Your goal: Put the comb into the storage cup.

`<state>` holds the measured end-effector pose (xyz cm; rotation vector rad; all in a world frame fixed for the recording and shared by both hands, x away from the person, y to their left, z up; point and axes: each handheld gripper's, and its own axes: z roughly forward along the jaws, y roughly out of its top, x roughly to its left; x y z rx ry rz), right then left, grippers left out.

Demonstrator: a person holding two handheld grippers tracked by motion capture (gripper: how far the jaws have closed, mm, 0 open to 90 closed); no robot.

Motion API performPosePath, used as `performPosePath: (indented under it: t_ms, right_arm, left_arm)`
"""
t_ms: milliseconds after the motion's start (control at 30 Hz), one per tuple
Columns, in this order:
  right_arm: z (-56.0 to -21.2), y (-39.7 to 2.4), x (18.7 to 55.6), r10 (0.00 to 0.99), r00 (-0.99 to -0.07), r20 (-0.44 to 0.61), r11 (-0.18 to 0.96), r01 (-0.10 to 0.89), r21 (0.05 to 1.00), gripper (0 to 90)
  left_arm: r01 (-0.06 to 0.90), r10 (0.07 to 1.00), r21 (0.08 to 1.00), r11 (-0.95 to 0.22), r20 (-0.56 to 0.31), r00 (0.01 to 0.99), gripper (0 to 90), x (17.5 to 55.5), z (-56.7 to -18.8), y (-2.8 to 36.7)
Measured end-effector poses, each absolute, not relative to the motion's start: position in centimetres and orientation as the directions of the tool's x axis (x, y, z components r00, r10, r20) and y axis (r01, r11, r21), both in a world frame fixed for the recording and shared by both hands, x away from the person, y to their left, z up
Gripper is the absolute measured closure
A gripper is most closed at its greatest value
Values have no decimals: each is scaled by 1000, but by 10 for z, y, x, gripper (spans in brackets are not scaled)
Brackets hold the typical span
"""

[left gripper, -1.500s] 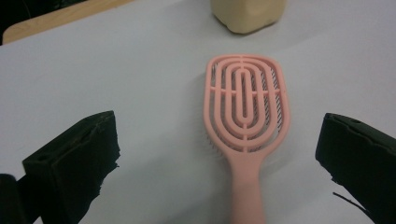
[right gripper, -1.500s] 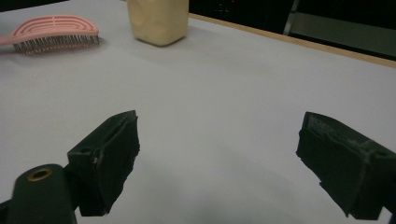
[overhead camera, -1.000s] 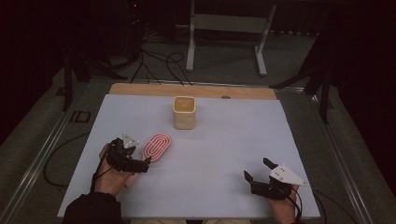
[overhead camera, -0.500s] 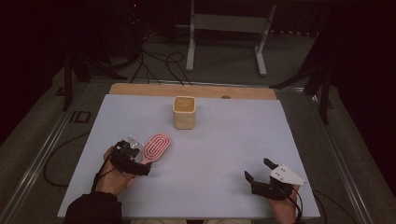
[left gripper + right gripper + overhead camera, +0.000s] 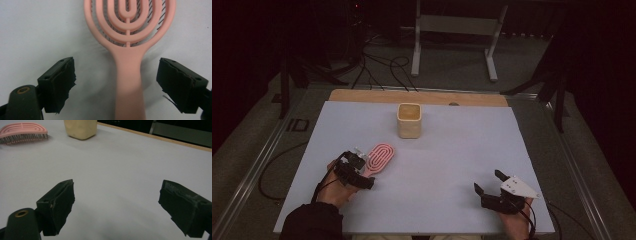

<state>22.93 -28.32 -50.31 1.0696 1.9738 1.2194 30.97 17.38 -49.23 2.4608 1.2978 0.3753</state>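
Observation:
A pink hairbrush (image 5: 381, 156) with a looped open head lies bristles-down on the white table top (image 5: 452, 150), left of the middle. My left gripper (image 5: 363, 171) is down over the brush's handle. In the left gripper view the handle (image 5: 128, 75) runs between the two pads (image 5: 62, 80) with a gap on each side. The jaws have just been closing, and my left gripper (image 5: 116, 82) is still open. My right gripper (image 5: 488, 181) rests near the front right edge. It (image 5: 116, 205) is open over bare table.
A cream square cup (image 5: 409, 120) stands upright toward the back middle of the table; the right gripper view shows the cup (image 5: 80, 128) beside the brush (image 5: 23, 131). A wooden strip (image 5: 417, 96) edges the far side. Cables and a metal stand sit on the floor beyond.
My left gripper has edged slightly forward and settled over the brush handle. The right gripper, the brush and the cup have stayed put.

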Motion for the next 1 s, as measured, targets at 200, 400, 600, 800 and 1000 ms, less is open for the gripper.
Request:
performPosePath:
  t_ms: [200,400,600,800,1000]
  right_arm:
    - [-503,-283,229,858,-510,-59,259,331,908,127]
    - [-503,-283,229,860,-508,-57,257,334,907,127]
    - [-503,-283,229,859,-509,-58,258,334,907,128]
    - [-503,-283,229,860,-508,-58,258,333,907,127]
    - [-503,-283,229,859,-509,-59,260,334,906,128]
  left_arm:
    - [741,816,375,-557,79,573,335,312,-491,170]
    - [737,805,351,-578,99,585,443,316,-492,169]
    - [741,804,347,-575,76,589,575,318,-492,168]
    - [746,809,340,-572,88,581,629,320,-491,169]
    - [762,816,340,-552,34,576,671,321,-492,171]
